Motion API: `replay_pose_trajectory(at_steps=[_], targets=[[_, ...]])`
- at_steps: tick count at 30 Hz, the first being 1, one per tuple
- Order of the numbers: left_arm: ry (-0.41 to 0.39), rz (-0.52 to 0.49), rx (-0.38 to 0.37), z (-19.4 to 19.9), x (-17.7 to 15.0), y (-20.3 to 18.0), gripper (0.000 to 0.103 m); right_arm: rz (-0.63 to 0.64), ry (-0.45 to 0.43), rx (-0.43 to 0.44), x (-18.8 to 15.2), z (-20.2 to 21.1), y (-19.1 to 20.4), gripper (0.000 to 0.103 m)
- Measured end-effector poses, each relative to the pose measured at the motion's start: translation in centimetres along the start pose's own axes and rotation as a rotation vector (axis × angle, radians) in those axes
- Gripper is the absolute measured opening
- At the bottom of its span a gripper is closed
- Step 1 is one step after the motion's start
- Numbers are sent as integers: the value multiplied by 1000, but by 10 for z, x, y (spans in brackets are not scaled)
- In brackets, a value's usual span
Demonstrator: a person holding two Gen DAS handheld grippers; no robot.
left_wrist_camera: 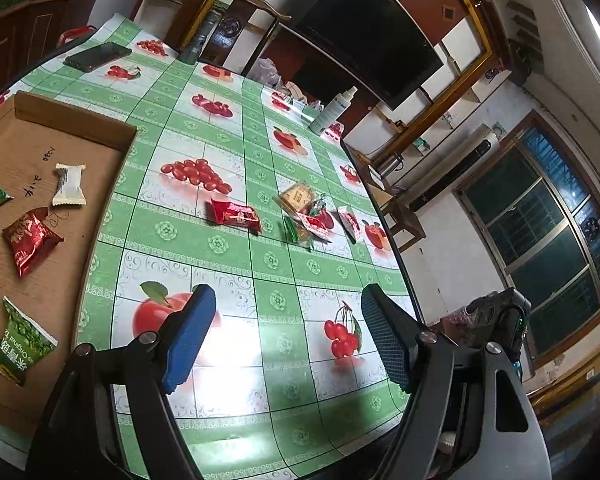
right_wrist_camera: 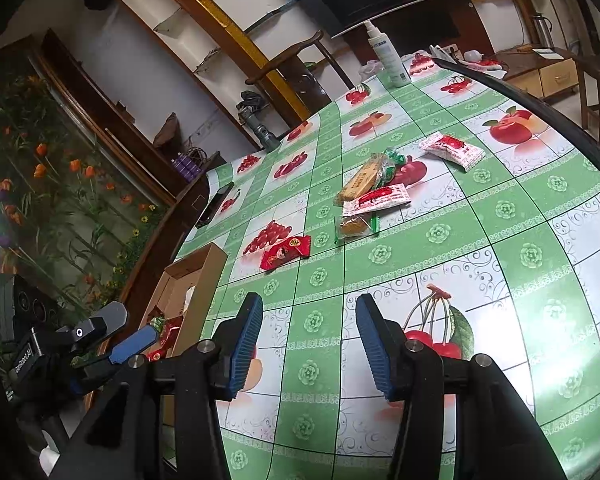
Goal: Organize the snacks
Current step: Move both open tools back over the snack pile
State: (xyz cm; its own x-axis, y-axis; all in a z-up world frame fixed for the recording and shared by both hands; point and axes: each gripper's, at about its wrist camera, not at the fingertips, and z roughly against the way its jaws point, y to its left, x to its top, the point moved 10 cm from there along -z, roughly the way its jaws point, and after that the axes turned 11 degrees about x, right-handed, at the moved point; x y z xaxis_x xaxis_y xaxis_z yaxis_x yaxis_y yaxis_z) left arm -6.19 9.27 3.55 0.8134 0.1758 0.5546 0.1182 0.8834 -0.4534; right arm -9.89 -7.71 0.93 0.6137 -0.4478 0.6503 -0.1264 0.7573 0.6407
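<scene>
A shallow cardboard tray (left_wrist_camera: pixel 80 128) lies at the left of the table and holds a white snack (left_wrist_camera: pixel 70 184), a red packet (left_wrist_camera: pixel 30 240) and green packets (left_wrist_camera: pixel 20 340). On the green fruit-print tablecloth a lone red packet (left_wrist_camera: pixel 236 216) (right_wrist_camera: pixel 286 252) lies ahead. Beyond it is a small pile of biscuit and red-and-white packets (left_wrist_camera: pixel 304 208) (right_wrist_camera: pixel 372 192), with one more red-and-white packet (right_wrist_camera: pixel 452 148) apart. My left gripper (left_wrist_camera: pixel 288 336) hovers open and empty over the cloth beside the tray. My right gripper (right_wrist_camera: pixel 309 344) is open and empty too, short of the red packet.
A dark phone (left_wrist_camera: pixel 98 56) (right_wrist_camera: pixel 214 206), a grey flashlight (left_wrist_camera: pixel 194 46) (right_wrist_camera: pixel 264 132) and a white spray bottle (left_wrist_camera: pixel 332 110) (right_wrist_camera: pixel 388 56) stand toward the far side. The table's dark edge (left_wrist_camera: pixel 400 256) runs along the right. A wooden chair (right_wrist_camera: pixel 300 52) sits behind.
</scene>
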Motion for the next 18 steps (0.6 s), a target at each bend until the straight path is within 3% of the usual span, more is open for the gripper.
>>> replay_pose_trajectory(at_steps=[12,16,18], targets=[[28,18,-3,-15,2,7,75,-9,37,-25,-4,-14,-10,52],[-32,-22,25,1,18,9,75,19,45,-52,6,-12,-8,52],[-102,-64,74,23,36,10,75,54,38,-71,18,-6,-3,52]])
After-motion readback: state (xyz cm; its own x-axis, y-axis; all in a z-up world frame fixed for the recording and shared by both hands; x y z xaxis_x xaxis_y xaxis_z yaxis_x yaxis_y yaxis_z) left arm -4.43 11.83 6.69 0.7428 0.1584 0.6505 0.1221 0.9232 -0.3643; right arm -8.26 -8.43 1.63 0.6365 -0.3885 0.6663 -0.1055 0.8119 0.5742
